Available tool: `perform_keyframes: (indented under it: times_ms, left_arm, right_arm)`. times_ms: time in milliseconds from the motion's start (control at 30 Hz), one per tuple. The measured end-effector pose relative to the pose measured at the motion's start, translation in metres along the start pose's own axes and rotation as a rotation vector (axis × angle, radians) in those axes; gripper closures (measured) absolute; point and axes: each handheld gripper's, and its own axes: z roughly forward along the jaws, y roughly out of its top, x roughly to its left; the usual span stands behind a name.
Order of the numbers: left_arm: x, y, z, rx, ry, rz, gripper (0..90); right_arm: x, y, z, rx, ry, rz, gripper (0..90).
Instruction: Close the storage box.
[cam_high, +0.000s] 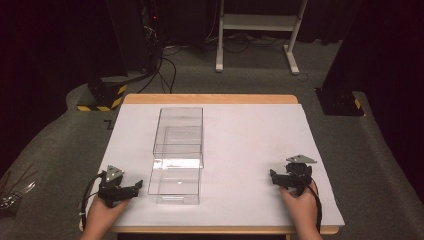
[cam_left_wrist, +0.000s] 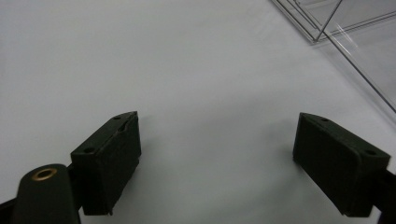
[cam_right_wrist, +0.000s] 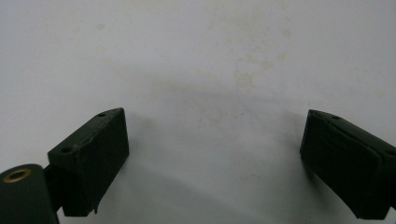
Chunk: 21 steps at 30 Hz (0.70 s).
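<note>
Left claw (cam_high: 136, 188): rests low on the desk (cam_high: 250, 145) at its near left corner, jaws spread wide, released, nothing between them.
Right claw (cam_high: 273, 176): rests at the near right of the desk, jaws spread wide too, released and empty.
Clear box (cam_high: 177, 155): a see-through plastic case with a drawer, standing left of the desk's middle, just beside the left claw and well apart from the right one.
Box seen from the left claw (cam_left_wrist: 345, 32): its clear edges show at the upper right.
Desk top: white, with faint stains before the right claw.
</note>
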Motion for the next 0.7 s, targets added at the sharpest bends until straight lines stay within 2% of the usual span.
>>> perform_keyframes:
  times_ms: [700]
  left_arm:
    - [0.0,0.0004,0.0,0.004,-0.001,0.0,15.4]
  right_arm:
    - [-0.0004,-0.0004,0.0,-0.001,0.004,0.003,7.6]
